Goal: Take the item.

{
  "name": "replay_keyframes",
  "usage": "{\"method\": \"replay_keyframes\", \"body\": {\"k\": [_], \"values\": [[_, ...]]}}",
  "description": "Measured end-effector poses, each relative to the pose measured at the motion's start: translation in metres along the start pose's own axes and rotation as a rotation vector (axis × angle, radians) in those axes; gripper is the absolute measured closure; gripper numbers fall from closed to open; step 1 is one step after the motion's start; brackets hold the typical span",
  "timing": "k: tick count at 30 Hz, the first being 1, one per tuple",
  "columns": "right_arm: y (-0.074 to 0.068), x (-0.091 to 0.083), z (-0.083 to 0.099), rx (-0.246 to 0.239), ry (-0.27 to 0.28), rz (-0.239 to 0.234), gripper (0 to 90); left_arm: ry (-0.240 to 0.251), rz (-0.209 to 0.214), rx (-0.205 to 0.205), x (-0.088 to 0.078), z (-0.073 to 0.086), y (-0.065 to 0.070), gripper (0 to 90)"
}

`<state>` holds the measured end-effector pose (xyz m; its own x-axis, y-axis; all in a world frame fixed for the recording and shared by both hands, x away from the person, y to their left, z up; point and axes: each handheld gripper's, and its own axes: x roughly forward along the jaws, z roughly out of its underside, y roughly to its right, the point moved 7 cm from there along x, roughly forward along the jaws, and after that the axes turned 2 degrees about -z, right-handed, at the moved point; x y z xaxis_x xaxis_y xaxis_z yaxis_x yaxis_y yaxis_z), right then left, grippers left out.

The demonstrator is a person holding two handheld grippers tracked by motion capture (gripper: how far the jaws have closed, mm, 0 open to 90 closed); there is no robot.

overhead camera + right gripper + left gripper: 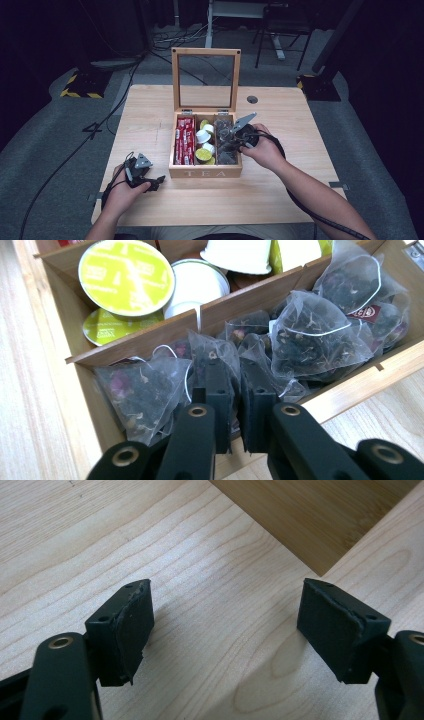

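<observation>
A wooden tea box [205,173] stands open at the table's middle, its glass lid [206,52] upright. Red sachets [184,140] fill its left compartment, green and white capsules [203,136] the middle one, and mesh pyramid tea bags [226,150] the right one. My right gripper [231,142] reaches down into the right compartment. In the right gripper view its jaws [237,367] are pressed together on the mesh of a tea bag [220,352], with other tea bags [310,335] around them. My left gripper [159,181] rests low on the table by the box's front left corner, open [225,625] and holding nothing.
The box corner [310,515] lies just ahead of the left jaws. A wooden divider [240,300] separates the tea bags from a green capsule [126,276]. A round cable hole [252,99] sits at the table's back right. Bare tabletop [290,185] surrounds the box.
</observation>
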<state>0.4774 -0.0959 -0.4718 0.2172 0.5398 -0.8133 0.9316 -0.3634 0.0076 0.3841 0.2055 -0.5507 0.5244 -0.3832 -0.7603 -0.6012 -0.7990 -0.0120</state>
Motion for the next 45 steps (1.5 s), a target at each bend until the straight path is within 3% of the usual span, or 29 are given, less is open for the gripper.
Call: {"method": "replay_keyframes", "body": {"k": [2,22,31,45], "values": [[0.0,-0.002,0.0,0.001,0.019,-0.001,89.7,0.002,0.004,-0.008,0.0,0.0,0.001,23.0],[0.002,-0.049,-0.016,0.047,0.224,-0.001,90.0,0.034,0.008,-0.002,0.003,-0.001,0.0,20.3],[0.006,-0.077,-0.015,0.062,0.291,0.03,90.0,0.061,0.009,-0.007,0.005,-0.001,0.0,18.5],[0.016,-0.123,0.003,0.109,0.364,0.101,90.0,0.054,0.009,-0.003,0.007,-0.003,-0.001,17.2]]}}
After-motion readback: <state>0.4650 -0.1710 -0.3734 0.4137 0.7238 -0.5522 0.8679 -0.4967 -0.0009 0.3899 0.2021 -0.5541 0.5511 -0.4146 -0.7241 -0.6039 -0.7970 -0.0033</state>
